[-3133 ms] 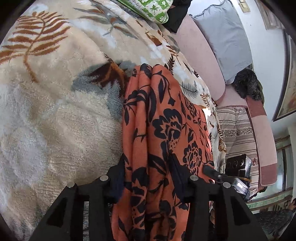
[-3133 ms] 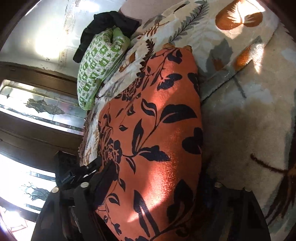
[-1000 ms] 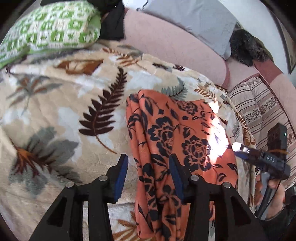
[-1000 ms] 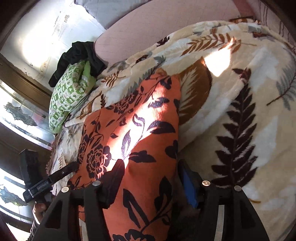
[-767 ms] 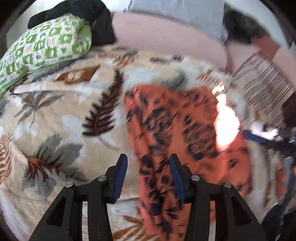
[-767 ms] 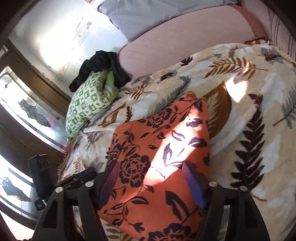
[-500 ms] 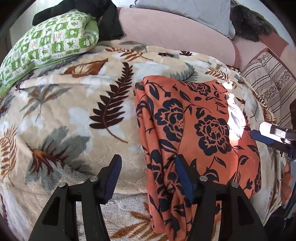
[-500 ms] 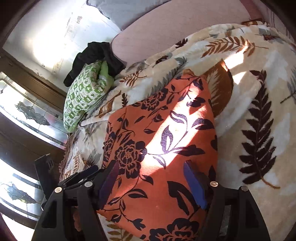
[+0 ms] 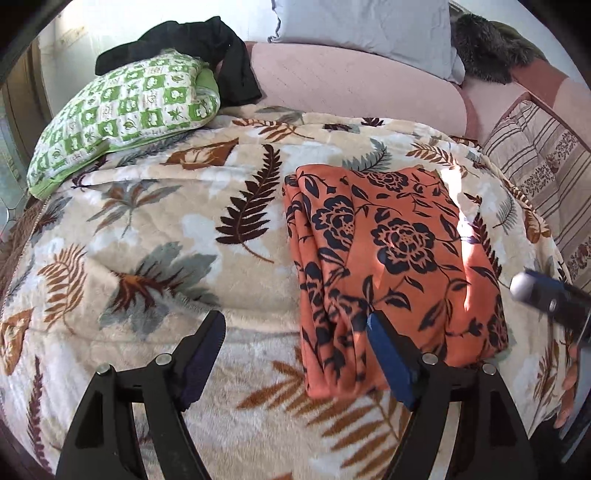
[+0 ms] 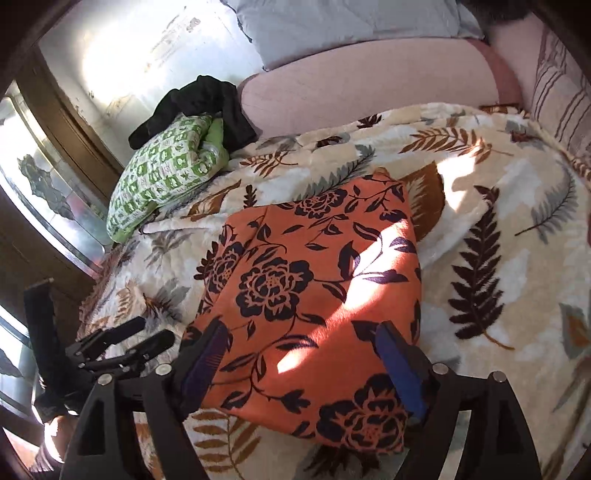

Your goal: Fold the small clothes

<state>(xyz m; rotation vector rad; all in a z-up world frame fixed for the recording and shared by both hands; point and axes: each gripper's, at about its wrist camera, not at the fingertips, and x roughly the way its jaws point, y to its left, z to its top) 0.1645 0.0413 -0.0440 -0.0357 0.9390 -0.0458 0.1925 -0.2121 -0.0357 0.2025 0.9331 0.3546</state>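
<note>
A: What lay under it all?

B: A plush blanket (image 9: 155, 236), cream with brown and grey fern leaves, over a bed with a pink quilted headboard (image 9: 354, 88) and a grey pillow (image 9: 365, 29).

A: And the cloth?

B: The cloth (image 9: 391, 258), thin orange fabric with dark flowers, lay folded into a rough rectangle on the blanket's right half, layered edges to the left, sunlit.

A: Other things?

B: A green checked pillow (image 9: 122, 110) at the far left, a black garment (image 9: 207, 40) on it.

A: The grippers?

B: Three seconds before, the left pinched the cloth. Now the left gripper (image 9: 295, 354) and right gripper (image 10: 303, 354) both hung spread wide, holding nothing, above its near edge.
</note>
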